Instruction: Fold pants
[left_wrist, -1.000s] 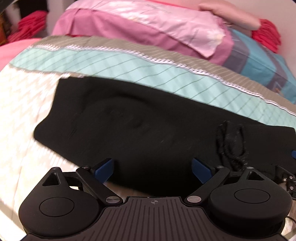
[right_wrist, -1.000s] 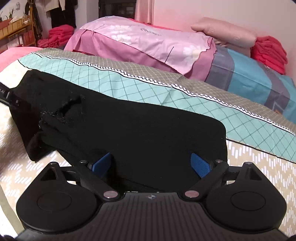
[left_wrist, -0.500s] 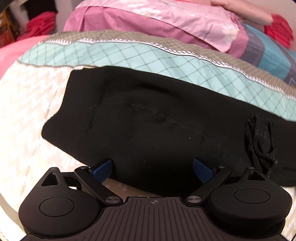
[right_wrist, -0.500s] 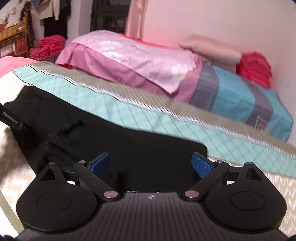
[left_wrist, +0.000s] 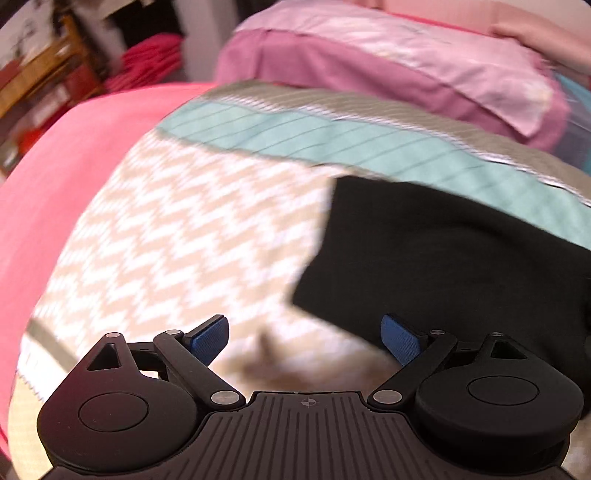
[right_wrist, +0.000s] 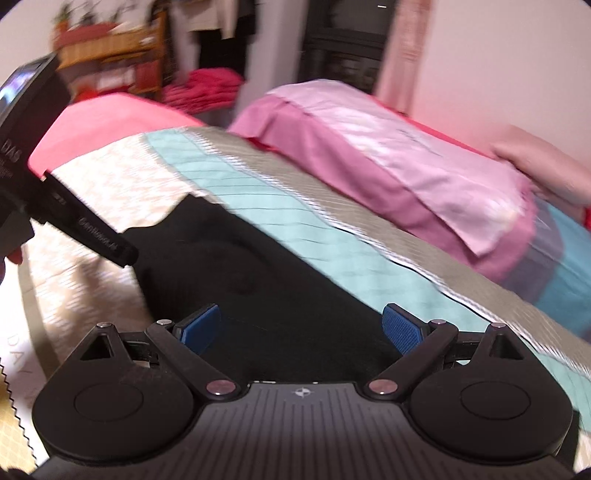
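Black fabric pants (left_wrist: 454, 258), folded flat into a dark slab, lying on a patterned bedspread (left_wrist: 192, 229) of beige-and-white zigzag with a teal diamond-checked band (left_wrist: 332, 140) and a grey striped edge beyond it. In the left wrist view, off to the right of centre, one squared corner pointing toward the camera, far edge overlapping the teal band.

Left gripper (left_wrist: 304, 334): black linkage body with 2 blue-padded fingers (left_wrist: 208, 334), spread wide, nothing between them, only zigzag bedspread showing in the gap. Right pad just beside the near edge of the pants; touching or apart, cannot tell through the blur.

Right gripper (right_wrist: 301, 326): same build, 2 blue pads (right_wrist: 400, 326) spread wide, gripping nothing. Pants (right_wrist: 240, 269) filling the gap between the pads and running away to the upper left, lying flat under the fingers.

At the left edge of the right wrist view, the left gripper (right_wrist: 92, 232) seen from the side, a black finger with pale lettering, tip at the far-left edge of the pants.

Behind: a pink-and-mauve pillowcase-covered pillow (right_wrist: 388, 158), a plain pink sheet (left_wrist: 66, 177) at left, stacked red folded cloth (right_wrist: 207, 88) near a wooden shelf (right_wrist: 122, 48). Both views smeared with motion blur.
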